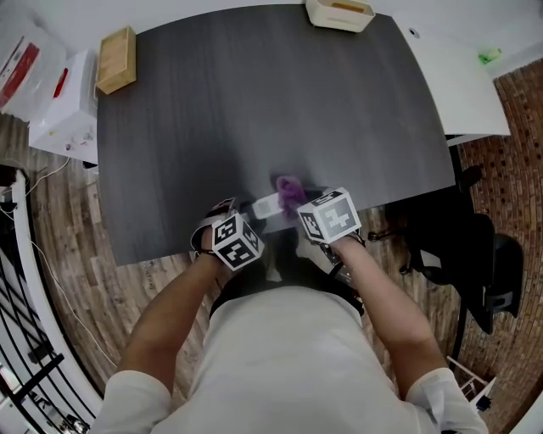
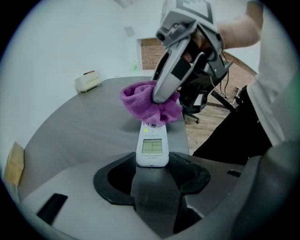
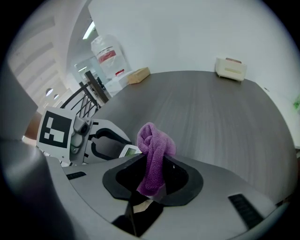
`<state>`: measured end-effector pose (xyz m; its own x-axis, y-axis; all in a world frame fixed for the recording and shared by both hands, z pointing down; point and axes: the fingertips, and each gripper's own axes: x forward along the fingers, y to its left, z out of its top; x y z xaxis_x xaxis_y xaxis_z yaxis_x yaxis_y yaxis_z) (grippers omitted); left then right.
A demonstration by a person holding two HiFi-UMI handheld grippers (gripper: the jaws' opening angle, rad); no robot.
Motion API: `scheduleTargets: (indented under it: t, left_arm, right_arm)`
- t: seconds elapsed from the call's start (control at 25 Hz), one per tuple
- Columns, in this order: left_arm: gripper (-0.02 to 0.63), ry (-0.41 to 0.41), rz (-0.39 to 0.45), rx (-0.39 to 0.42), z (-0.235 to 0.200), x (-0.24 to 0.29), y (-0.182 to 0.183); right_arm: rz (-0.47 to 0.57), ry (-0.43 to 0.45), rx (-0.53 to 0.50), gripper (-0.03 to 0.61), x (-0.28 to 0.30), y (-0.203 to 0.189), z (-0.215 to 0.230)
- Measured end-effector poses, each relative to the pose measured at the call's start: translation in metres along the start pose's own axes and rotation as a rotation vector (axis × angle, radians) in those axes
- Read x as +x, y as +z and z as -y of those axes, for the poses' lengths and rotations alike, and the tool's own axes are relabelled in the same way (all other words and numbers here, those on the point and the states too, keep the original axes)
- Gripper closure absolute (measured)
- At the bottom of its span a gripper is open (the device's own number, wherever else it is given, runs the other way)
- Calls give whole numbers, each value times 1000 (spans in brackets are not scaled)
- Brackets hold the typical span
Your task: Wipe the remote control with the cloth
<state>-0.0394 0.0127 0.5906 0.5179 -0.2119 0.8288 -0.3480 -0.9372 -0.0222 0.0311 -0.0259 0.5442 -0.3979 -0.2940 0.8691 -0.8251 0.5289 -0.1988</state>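
A white remote control (image 2: pixel 152 146) with a small screen is held at its near end by my left gripper (image 2: pixel 152 165), shut on it, over the near edge of the dark table (image 1: pixel 254 102). My right gripper (image 3: pixel 152 185) is shut on a bunched purple cloth (image 3: pixel 153 154). The cloth (image 2: pixel 149 104) presses on the far end of the remote. In the head view the remote (image 1: pixel 270 205) pokes out between both marker cubes, with the cloth (image 1: pixel 291 191) on it. The left gripper (image 3: pixel 89 140) shows at the left of the right gripper view, the remote's screen (image 3: pixel 129 151) just beside the cloth.
A wooden block (image 1: pixel 117 59) lies at the table's far left corner and a cream box (image 1: pixel 339 13) at the far edge. White packages (image 1: pixel 51 93) sit left of the table. A black office chair (image 1: pixel 475 254) stands to the right on the wooden floor.
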Motion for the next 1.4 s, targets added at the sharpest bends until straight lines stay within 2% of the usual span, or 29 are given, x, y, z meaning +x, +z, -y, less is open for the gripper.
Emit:
scheduleTargets:
  t: [0.12, 0.28, 0.36, 0.52, 0.72, 1.16, 1.24, 1.4]
  left_arm:
    - [400, 27, 5, -24, -1, 0, 1]
    - [399, 66, 24, -56, -2, -3, -2]
    - [400, 82, 41, -81, -2, -3, -3]
    - [400, 110, 51, -106, -3, -5, -4]
    - [400, 115, 44, -102, -4, -5, -4]
    - [400, 95, 43, -118, -2, -4, -4]
    - [400, 86, 45, -129, -2, -4, -4]
    - [400, 65, 51, -191, -4, -4, -5]
  right_arm:
    - [13, 35, -48, 476, -7, 11, -17]
    - [32, 252, -18, 476, -6, 29, -79]
    - [-22, 298, -34, 476, 7, 24, -94]
    - [-111, 214, -92, 476, 27, 9, -70]
    - [-130, 162, -126, 476, 22, 10, -44]
    - [-100, 80, -31, 476, 1, 5, 18]
    - [-101, 27, -23, 476, -4, 3, 36]
    - [-153, -143, -58, 476, -14, -11, 88]
